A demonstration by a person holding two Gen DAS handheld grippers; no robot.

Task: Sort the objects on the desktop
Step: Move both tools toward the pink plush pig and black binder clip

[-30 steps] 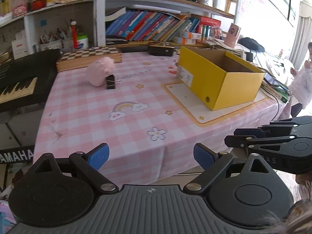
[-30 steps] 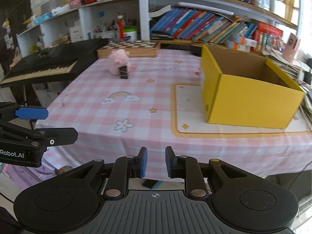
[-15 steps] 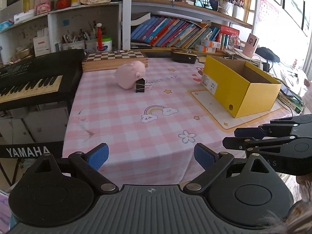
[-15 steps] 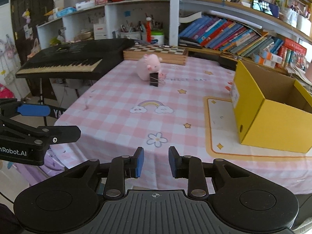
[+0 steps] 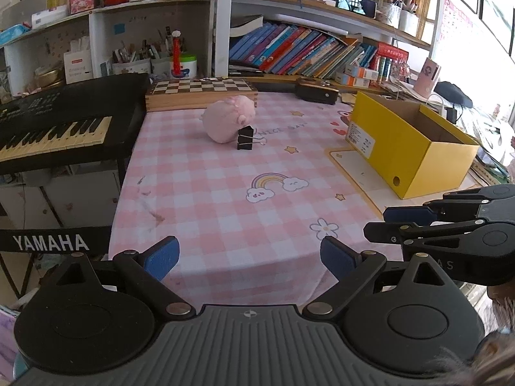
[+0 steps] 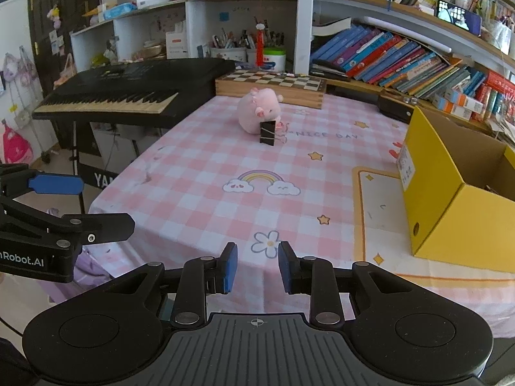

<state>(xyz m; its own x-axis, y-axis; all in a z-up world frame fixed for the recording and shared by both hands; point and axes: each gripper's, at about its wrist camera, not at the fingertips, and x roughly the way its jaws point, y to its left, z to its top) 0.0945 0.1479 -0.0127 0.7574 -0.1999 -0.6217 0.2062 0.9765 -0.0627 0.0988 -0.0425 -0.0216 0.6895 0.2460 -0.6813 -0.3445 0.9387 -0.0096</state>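
Observation:
A pink plush pig (image 5: pixel 229 122) (image 6: pixel 259 113) lies at the far side of the pink checked tablecloth (image 5: pixel 225 199). A black binder clip (image 5: pixel 245 138) (image 6: pixel 268 132) stands right in front of it, touching it. An open yellow cardboard box (image 5: pixel 405 141) (image 6: pixel 457 186) stands at the table's right. My left gripper (image 5: pixel 249 254) is wide open and empty at the table's near edge. My right gripper (image 6: pixel 257 268) is partly open with a narrow gap, empty, also at the near edge, to the left gripper's right (image 5: pixel 418 225).
A black Yamaha keyboard (image 5: pixel 61 122) (image 6: pixel 128 87) stands left of the table. A wooden chessboard box (image 5: pixel 199 91) (image 6: pixel 273 83) and a black case (image 5: pixel 317 91) lie at the table's back. Shelves of books (image 6: pixel 402 61) stand behind.
Both views have swung left and back, so the pig and clip sit nearer the centre. The right gripper's fingers have opened from almost shut to a small gap.

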